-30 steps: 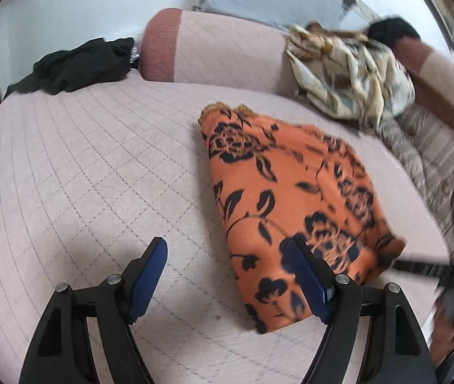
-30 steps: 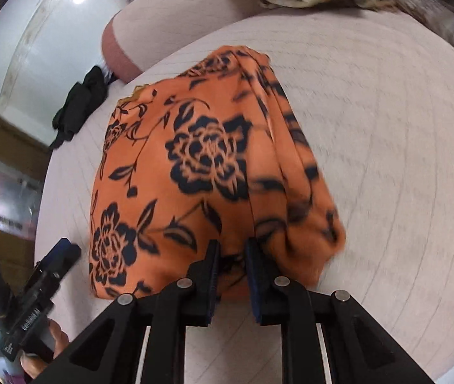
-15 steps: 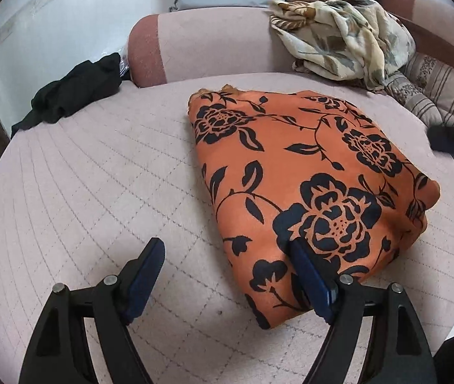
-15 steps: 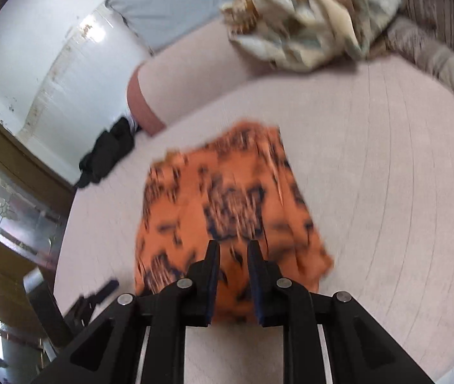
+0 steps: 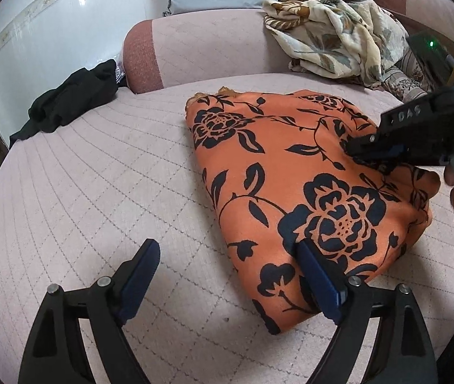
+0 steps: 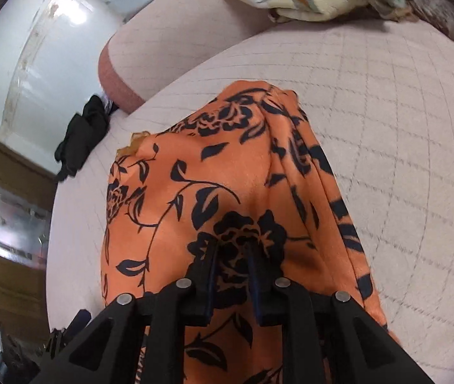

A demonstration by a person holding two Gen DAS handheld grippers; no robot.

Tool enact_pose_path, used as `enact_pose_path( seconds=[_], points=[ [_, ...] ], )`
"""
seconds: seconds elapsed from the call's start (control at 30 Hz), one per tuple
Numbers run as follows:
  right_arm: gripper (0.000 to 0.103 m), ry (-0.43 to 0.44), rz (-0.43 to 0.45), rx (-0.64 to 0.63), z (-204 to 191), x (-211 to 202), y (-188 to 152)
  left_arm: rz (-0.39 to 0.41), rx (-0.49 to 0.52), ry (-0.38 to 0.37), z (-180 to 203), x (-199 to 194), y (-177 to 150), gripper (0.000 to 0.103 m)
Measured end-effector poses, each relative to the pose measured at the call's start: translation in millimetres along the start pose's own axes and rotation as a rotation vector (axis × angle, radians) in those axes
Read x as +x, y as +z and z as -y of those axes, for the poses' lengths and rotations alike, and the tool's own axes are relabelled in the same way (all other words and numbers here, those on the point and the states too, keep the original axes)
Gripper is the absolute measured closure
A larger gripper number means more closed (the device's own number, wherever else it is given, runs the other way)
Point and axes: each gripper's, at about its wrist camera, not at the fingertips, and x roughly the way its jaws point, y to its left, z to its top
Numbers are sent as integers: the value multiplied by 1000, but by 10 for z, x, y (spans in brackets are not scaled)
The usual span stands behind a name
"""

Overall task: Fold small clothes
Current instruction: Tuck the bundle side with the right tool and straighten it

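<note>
Pressing narrow-set right gripper (image 6: 231, 256) down on folded orange floral garment (image 5: 294, 188) lying mid-cushion (image 5: 99, 185), nothing visibly pinched, left gripper (image 5: 227, 275) opening wide, empty, straddling near-left corner; likely needing 1 more fold or smoothing.

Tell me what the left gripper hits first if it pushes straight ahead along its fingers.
Likely the quilted pink cushion: the left gripper, jaws opening with nothing gripped, points down at bare fabric just beside the orange floral garment. Its right-hand finger overlaps the garment's near edge, so that may brush first; depth is unclear.
</note>
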Motion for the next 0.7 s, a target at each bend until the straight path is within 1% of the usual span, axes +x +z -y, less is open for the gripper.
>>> enact_pose_path(
  seconds=[0.07,0.13,0.2,0.27,0.33,0.37,0.4,0.43,0.47,0.5,0.6,0.7],
  points=[
    [82,17,6,-15,-3,-33,36,-10,-12,-2,-3,8,10,13],
    [82,42,9,26,43,-52,41,-12,-19,1,-6,11,11,12],
    [80,66,20,33,33,-122,65,-11,-16,5,-1,12,9,12],
    [80,63,69,-1,-42,-241,76,-16,-24,12,1,15,12,11],
    [80,69,104,-2,-76,-319,69,-20,-32,13,1,18,13,11],
    [72,87,107,12,-81,-326,64,-22,-34,13,0,19,13,11],
    [44,89,91,24,-79,-292,63,-23,-36,13,0,20,12,11],
    [27,75,74,37,-70,-242,70,-24,-37,12,-1,21,12,11],
    [22,62,64,56,-44,-197,51,-25,-37,11,-6,23,13,11],
    [22,57,58,57,-45,-157,39,-26,-38,11,-9,27,18,11],
    [22,26,53,-5,-146,-148,41,-33,-42,9,-13,28,26,11],
    [22,71,79,17,-120,-230,50,-38,-46,8,-12,36,31,11]
  ],
)
